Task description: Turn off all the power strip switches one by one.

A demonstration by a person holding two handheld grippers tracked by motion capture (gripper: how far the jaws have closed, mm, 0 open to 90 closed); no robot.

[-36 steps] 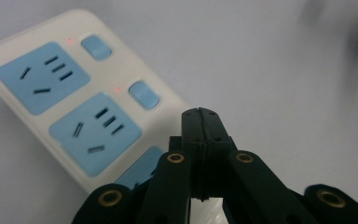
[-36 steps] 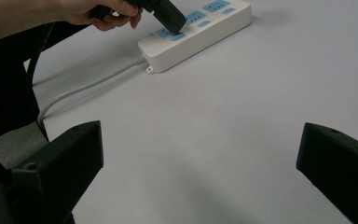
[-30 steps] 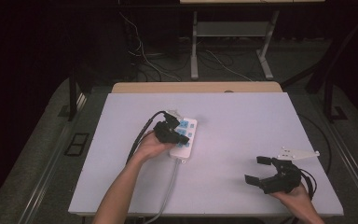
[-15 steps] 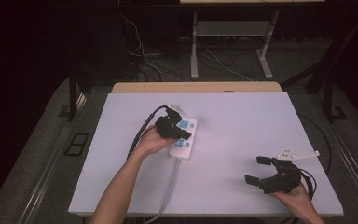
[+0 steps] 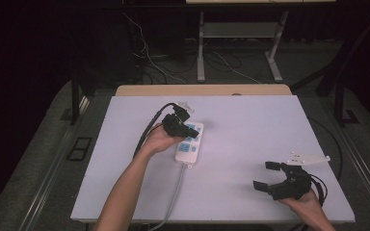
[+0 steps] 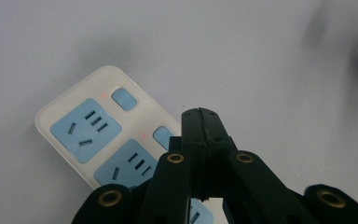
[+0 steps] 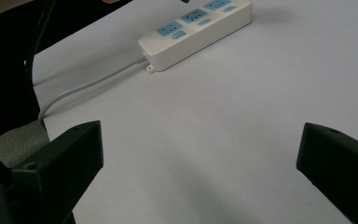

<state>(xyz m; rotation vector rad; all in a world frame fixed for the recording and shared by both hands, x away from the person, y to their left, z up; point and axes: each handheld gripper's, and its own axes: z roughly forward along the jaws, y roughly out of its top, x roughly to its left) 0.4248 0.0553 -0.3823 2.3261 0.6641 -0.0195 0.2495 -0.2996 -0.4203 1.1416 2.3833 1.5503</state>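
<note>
Left gripper (image 5: 179, 121) — jaws pressed together, now farther up the white power strip (image 5: 190, 143) at mid-table — probably pressing switches. Right gripper (image 5: 272, 179), jaws spread, idles near the table's right corner.

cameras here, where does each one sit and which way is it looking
High view: fixed above the near side of the table, facing forward and down; both forearms, left gripper and right gripper show.
Left gripper view: rides the left gripper, looking along its shut jaws down at the power strip.
Right gripper view: rides the right gripper, looking between its wide-open jaws across the table toward the strip's cord end.
All three share the power strip.
</note>
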